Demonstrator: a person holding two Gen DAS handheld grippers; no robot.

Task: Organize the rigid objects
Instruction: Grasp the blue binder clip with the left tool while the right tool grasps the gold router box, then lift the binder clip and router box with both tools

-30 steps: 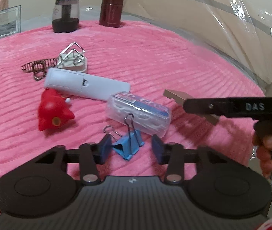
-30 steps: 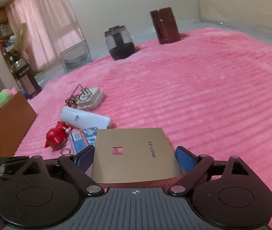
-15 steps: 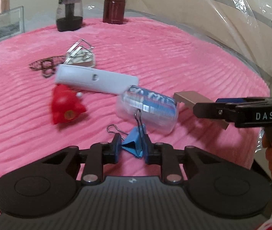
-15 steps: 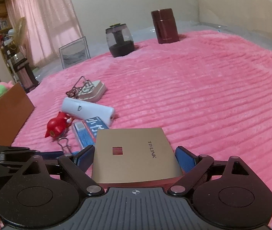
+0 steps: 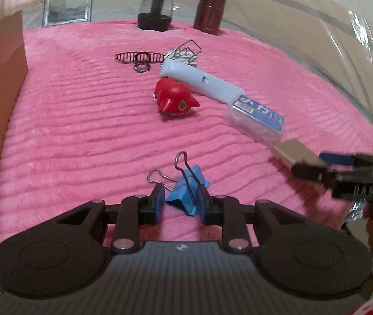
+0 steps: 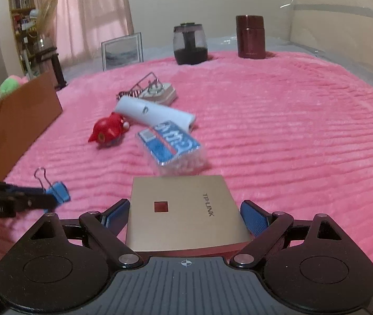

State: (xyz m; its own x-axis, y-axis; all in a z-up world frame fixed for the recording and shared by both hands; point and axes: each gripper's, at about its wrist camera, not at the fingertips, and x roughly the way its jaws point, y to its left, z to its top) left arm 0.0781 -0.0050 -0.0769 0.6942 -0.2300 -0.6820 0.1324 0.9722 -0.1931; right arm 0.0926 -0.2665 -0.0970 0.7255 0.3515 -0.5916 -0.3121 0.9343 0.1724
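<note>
Blue binder clip (image 5: 186,193) clamped between pads of left gripper (image 5: 182,203), wire handles up, above pink blanket (image 5: 81,131). Gold flat box (image 6: 184,210) marked TP-LINK squeezed across its width in right gripper (image 6: 185,215), jaws set wide. On blanket beyond: clear case with blue label (image 6: 170,144), white tube (image 6: 155,111) touching it, red toy (image 6: 107,131) just beside. Wire rack (image 5: 139,57) and small block (image 6: 160,93) further back. Cardboard box (image 6: 13,120) at left edge.
</note>
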